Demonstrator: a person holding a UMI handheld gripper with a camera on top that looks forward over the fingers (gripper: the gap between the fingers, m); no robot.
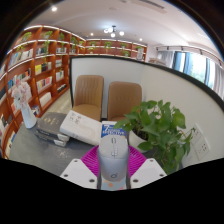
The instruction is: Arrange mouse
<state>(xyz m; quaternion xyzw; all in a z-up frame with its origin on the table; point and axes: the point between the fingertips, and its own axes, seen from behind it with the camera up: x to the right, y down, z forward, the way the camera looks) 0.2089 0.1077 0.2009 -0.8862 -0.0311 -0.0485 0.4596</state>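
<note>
Gripper view: the tool [113,172] is holding a white mouse [113,158] between its two fingers [80,172] — both pink pads [92,157] are pressing against the mouse's flanks, so the tool is closed on it. The mouse is sitting lengthwise along the fingers, scroll wheel facing up, raised above the bench [40,143]. Just beyond the mouse a small blue-and-white box [112,130] is lying on the bench. Beside it, toward the bookshelves, a stack of grey and white boxes [72,127] is resting on the bench top. On the other side a leafy green plant [162,128] is standing close to the tool — its leaves are reaching near the mouse. Two tan chairs [105,98] are standing behind the bench, side by side. Bookshelves [35,70] are lining the far wall, and ceiling lights [113,32] are glowing overhead.
</note>
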